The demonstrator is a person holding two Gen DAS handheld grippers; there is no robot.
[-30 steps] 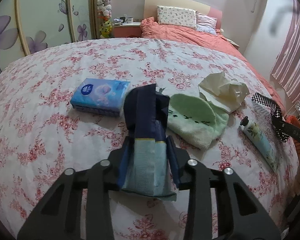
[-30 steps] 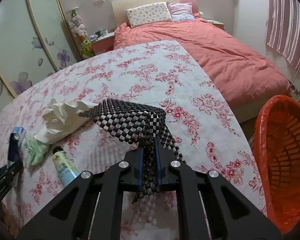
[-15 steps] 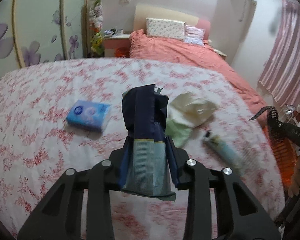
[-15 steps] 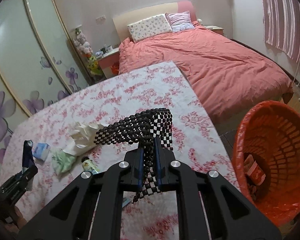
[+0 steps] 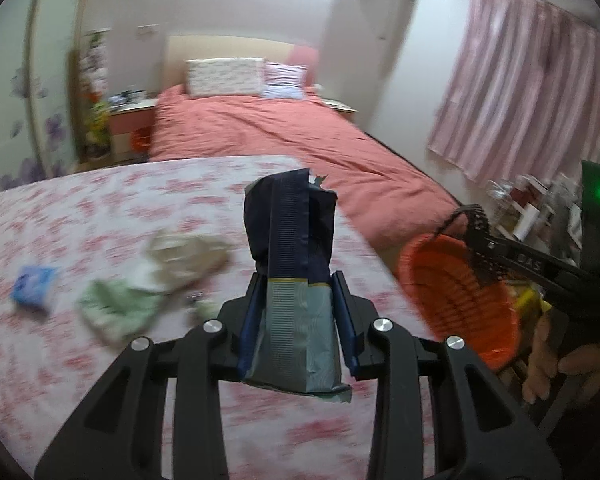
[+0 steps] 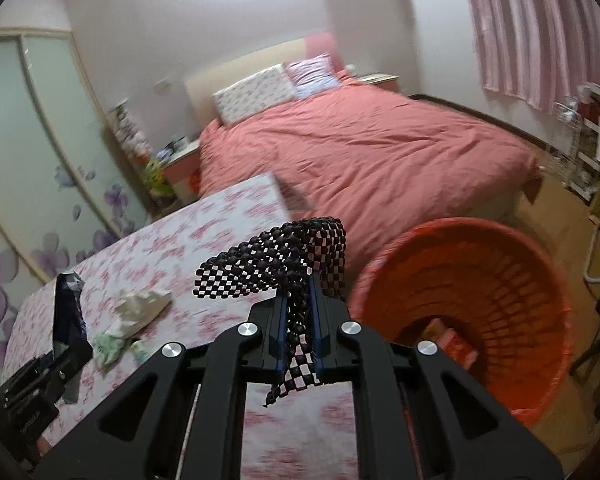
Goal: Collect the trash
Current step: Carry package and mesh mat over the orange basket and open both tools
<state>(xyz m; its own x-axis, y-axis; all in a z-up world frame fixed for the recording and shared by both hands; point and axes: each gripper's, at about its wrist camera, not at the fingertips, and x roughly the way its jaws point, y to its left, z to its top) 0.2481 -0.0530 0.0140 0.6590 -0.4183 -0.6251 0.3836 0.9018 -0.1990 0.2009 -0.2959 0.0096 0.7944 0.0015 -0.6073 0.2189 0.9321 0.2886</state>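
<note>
My left gripper (image 5: pixel 296 320) is shut on a dark blue and teal wrapper (image 5: pixel 290 248), held upright above the floral bedspread (image 5: pixel 100 360). My right gripper (image 6: pixel 300 312) is shut on a black checkered mesh strip (image 6: pixel 276 268), raised beside the orange trash basket (image 6: pixel 496 300). In the left wrist view the basket (image 5: pixel 456 292) stands at the right, and the right gripper with the mesh (image 5: pixel 480 240) hangs over its rim, held by a hand (image 5: pixel 556 360). Some packaging lies inside the basket (image 6: pixel 452 340).
On the bedspread lie crumpled white paper (image 6: pixel 142 308), a green cloth (image 5: pixel 116 304), a blue tissue pack (image 5: pixel 32 286) and a small tube (image 6: pixel 140 348). A bed with a coral cover (image 6: pixel 360 152) fills the back. A wire rack (image 6: pixel 584 140) stands at right.
Both grippers rose and swung right, away from the bedspread toward the orange basket, still holding the wrapper and the mesh. The basket came into the left wrist view.
</note>
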